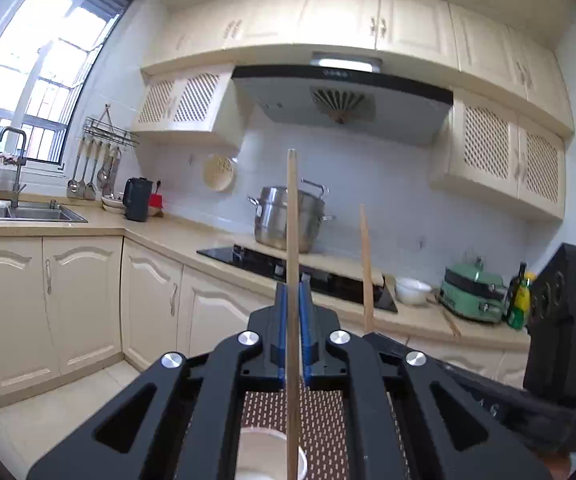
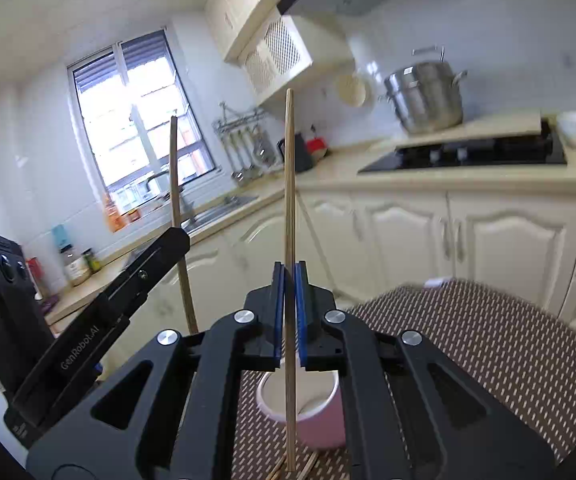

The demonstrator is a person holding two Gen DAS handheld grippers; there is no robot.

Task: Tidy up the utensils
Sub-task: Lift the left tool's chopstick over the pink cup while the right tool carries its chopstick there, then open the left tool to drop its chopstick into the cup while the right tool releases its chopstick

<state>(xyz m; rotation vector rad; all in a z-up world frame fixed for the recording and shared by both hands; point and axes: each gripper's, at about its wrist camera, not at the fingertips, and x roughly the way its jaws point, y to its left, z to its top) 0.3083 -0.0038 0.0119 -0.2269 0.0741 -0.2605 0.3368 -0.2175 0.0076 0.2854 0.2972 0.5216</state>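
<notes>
My left gripper is shut on a wooden chopstick held upright, its lower end over a pink cup on a brown dotted mat. My right gripper is shut on a second wooden chopstick, also upright, its lower end passing in front of the pink cup down to the mat. Each gripper and its chopstick shows in the other view: the right one in the left wrist view, the left one in the right wrist view. More chopsticks lie on the mat.
A kitchen counter runs along the wall with a sink, black stove, steel pot, white bowl, green appliance and bottles. Ladles hang on a rack. Cabinets stand below.
</notes>
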